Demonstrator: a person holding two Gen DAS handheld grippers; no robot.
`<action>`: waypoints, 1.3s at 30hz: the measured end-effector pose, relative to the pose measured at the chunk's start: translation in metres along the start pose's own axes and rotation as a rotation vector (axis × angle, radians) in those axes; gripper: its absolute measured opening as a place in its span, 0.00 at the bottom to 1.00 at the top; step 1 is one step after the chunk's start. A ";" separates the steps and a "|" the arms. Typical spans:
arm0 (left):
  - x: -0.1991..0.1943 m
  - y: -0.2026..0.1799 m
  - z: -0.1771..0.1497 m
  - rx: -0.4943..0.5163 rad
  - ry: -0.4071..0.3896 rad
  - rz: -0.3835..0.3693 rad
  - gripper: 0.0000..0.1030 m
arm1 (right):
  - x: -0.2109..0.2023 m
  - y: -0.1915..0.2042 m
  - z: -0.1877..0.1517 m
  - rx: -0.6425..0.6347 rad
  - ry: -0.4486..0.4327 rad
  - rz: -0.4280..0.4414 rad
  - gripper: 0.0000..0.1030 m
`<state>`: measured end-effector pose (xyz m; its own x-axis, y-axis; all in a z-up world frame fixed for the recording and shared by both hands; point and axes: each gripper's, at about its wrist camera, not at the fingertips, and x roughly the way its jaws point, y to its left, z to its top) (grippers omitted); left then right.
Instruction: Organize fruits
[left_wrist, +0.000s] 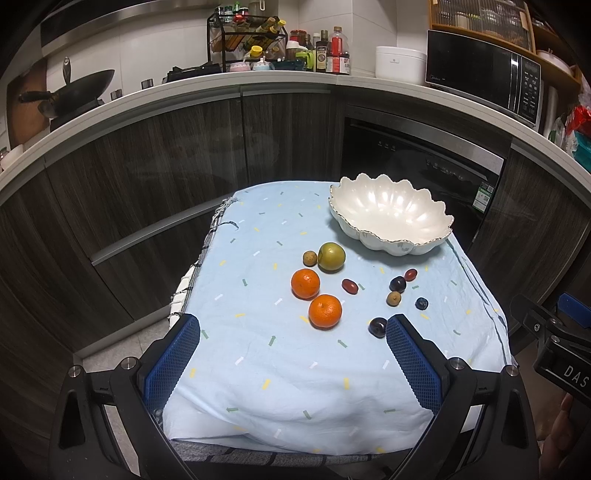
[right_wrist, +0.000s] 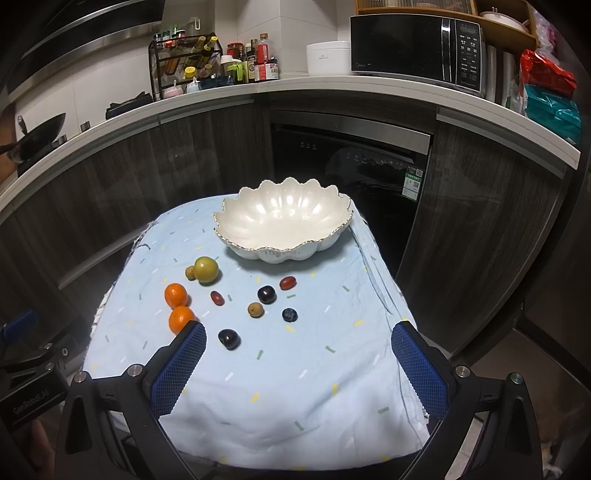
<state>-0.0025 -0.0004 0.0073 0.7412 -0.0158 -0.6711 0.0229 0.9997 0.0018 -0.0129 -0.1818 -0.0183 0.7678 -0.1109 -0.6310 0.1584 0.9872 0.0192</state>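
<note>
fruits (left_wrist: 325, 311) loose — bowl (right_wrist: 282, 221) empty

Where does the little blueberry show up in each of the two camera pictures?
Left wrist view: blueberry lies right of centre on the cloth, beyond the right blue pad.
Right wrist view: blueberry lies near the middle, between the two pads.
Shared landmark: the white scalloped bowl, behind it in both.
</note>
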 end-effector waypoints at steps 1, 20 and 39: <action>0.000 0.000 0.000 0.000 -0.001 0.000 1.00 | 0.000 0.000 0.000 0.000 0.000 0.000 0.99; -0.001 0.001 0.000 -0.001 0.001 0.000 1.00 | 0.001 0.000 -0.001 0.000 -0.001 0.001 0.99; 0.015 -0.002 -0.001 0.012 0.025 0.000 1.00 | 0.011 -0.001 -0.002 0.005 0.024 0.000 0.99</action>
<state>0.0083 -0.0028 -0.0037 0.7244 -0.0149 -0.6892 0.0309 0.9995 0.0109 -0.0060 -0.1842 -0.0272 0.7529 -0.1079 -0.6493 0.1615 0.9866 0.0232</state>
